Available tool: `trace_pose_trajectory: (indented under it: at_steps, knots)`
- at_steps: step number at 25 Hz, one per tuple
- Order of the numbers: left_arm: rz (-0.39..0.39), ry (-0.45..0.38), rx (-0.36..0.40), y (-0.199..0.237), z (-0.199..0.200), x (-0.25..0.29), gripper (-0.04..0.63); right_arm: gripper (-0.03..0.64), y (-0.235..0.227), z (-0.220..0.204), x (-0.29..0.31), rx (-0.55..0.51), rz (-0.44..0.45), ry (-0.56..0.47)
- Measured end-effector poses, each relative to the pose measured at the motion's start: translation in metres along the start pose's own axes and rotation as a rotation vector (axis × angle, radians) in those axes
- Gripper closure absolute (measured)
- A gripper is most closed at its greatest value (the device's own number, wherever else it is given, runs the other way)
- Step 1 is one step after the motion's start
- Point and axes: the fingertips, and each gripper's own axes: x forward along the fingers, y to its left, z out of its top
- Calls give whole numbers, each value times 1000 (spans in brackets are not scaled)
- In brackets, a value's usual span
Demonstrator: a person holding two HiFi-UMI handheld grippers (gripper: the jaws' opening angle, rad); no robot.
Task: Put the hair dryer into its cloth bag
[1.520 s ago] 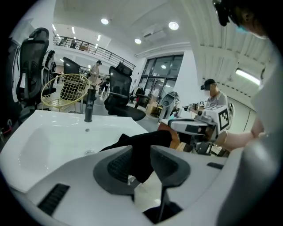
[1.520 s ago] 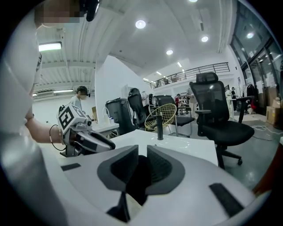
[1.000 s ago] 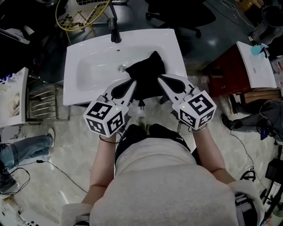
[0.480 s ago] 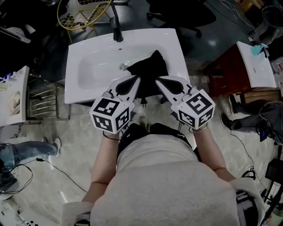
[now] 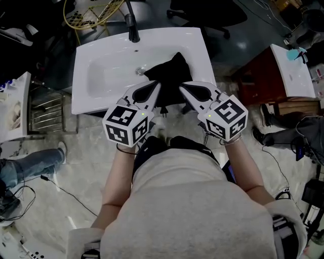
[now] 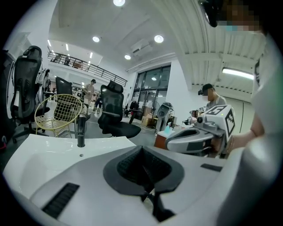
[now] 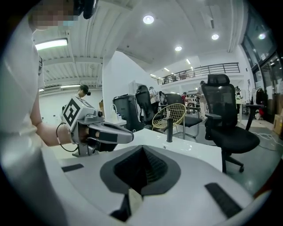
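Note:
The black cloth bag (image 5: 172,76) lies bunched in the right half of the white sink (image 5: 101,76), reaching over its front rim. No hair dryer shows outside the bag; a small dark plug (image 5: 163,110) hangs at the front rim below it. My left gripper (image 5: 158,84) hovers over the bag's left edge and my right gripper (image 5: 180,85) over its right part. Both are shut with nothing between the jaws. In the left gripper view the left gripper (image 6: 141,148) looks past the right one (image 6: 199,137). In the right gripper view the shut right gripper (image 7: 142,148) faces the left one (image 7: 95,132).
A black faucet (image 5: 132,28) stands at the sink's back rim. A yellow wire chair (image 5: 93,12) and office chairs are behind it. A metal rack (image 5: 48,109) is at the left, a red cabinet with another white basin (image 5: 291,71) at the right. A person's legs (image 5: 25,167) and cables are on the floor.
Both grippers stay shut over the sink's front rim, nearly where they were. The head view has shifted a little, so the sink sits slightly higher in the picture.

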Motion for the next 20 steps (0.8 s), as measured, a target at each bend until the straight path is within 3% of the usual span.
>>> trace_pose_trajectory:
  at_steps: [10, 20]
  knots:
    - [-19, 29, 2, -1, -12, 2, 588, 618, -4, 2, -10, -139, 37, 64]
    - [-29, 45, 13, -7, -10, 8, 588, 618, 0, 2, -14, -174, 84, 76]
